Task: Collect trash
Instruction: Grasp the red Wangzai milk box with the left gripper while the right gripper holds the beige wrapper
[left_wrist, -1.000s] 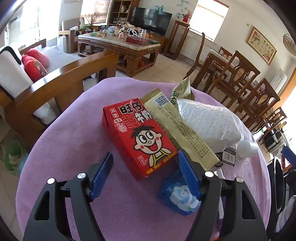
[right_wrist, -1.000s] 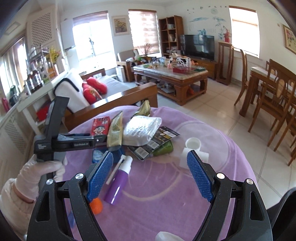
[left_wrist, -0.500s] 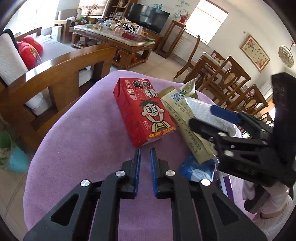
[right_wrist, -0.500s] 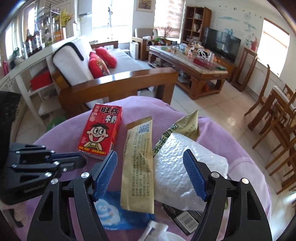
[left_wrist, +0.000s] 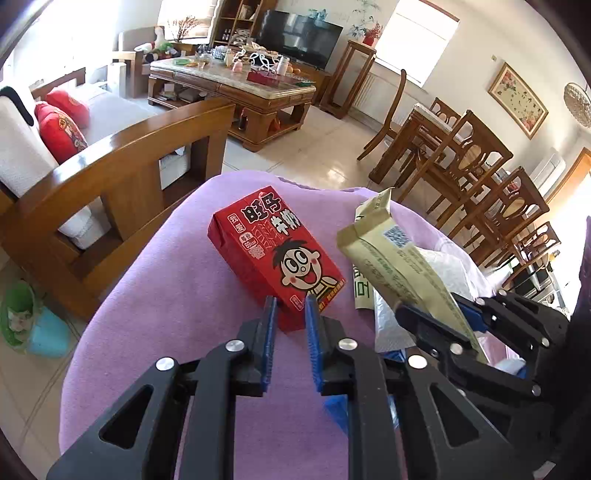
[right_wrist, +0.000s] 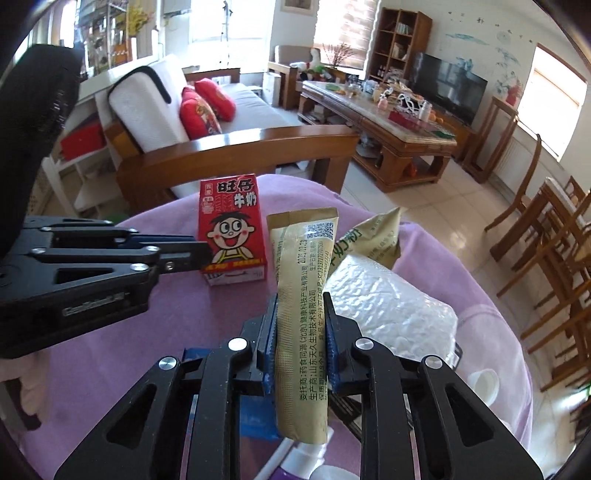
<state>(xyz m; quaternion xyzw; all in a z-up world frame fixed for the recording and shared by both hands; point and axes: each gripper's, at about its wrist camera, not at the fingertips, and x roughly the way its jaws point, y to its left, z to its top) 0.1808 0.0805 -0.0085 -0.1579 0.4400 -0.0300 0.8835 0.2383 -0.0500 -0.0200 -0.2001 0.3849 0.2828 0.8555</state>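
Trash spread on purple-covered round table (left_wrist: 155, 302). Right gripper (right_wrist: 301, 325): jaws closing, blue pads pressed on both sides of the tan sachet (right_wrist: 303, 295), which stands up between them, its top end tilted toward the red milk carton (right_wrist: 231, 229). Left gripper (left_wrist: 290, 319): jaws opening, narrow gap, near corner of the carton just at the fingertips; contact cannot be told. White bubble mailer (right_wrist: 388, 306) lies just right of the sachet, a green packet (right_wrist: 376, 236) behind it.
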